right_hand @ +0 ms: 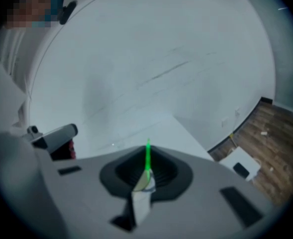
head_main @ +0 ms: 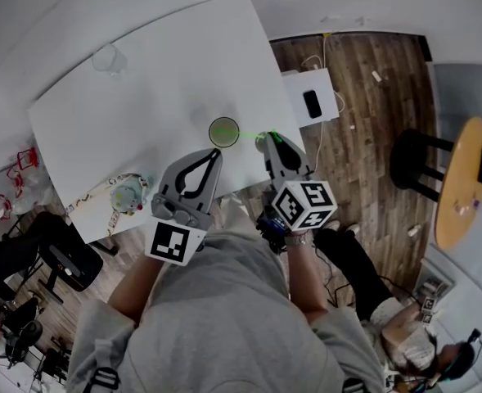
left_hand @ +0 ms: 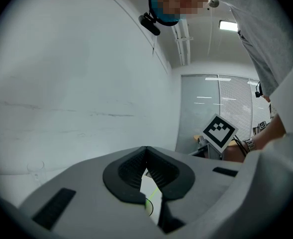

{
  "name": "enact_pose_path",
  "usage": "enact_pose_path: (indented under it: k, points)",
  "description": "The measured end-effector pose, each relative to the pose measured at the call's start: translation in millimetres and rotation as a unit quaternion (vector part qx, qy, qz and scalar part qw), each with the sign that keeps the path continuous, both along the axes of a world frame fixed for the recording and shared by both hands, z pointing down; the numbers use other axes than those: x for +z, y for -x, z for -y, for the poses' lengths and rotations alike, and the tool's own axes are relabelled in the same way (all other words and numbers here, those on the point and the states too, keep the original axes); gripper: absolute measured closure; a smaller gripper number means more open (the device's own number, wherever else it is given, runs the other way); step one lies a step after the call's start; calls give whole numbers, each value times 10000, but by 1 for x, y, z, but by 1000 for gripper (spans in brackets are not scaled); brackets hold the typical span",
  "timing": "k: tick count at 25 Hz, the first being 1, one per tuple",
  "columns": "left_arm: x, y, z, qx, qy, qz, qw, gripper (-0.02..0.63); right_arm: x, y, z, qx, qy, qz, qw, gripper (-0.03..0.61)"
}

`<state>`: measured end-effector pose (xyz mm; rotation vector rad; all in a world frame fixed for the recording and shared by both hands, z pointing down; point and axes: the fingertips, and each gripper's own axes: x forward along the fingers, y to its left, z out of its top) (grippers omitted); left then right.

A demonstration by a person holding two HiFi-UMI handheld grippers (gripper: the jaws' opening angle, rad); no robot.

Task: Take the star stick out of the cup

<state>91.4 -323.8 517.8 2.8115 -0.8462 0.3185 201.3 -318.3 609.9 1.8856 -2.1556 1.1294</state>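
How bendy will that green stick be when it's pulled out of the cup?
Probably a little bendy: the star stick looks very thin, though it runs straight from the cup to the right gripper. It's likely very light too. The cup looks small, so it might tip as the stick drags out.

Cup (head_main: 223, 132): small, round, dark-rimmed, seen from above, upright at centre of head view. Star stick (head_main: 253, 135): thin, bright green, slanting from the cup's rim toward the right, outer end pinched in right gripper (head_main: 268, 138).
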Motion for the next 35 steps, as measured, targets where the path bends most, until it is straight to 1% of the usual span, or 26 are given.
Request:
enact_pose_path:
  k: [2, 9, 18, 30, 35]
  points:
    - [-1, 3, -3, -20, -48, 12, 10000, 583, -3, 3, -1, -52, -45, -55, 10000, 532]
    - [-6, 12, -14, -286, -26, -110, 9995, 583, -15, 8, -8, -156, -202, -142, 9996, 532]
    - [-12, 30, -39, -584, -111, -191, 9980, 583, -36, 21, -24, -362, -505, -348, 9975, 532]
    - [-31, 38, -74, -875, -264, -381, 9951, 583, -83, 28, -40, -598, -1105, -665, 9898, 532]
    - [-43, 41, -87, -923, -476, -411, 9937, 583, -102, 29, -52, -650, -1299, -721, 9868, 532]
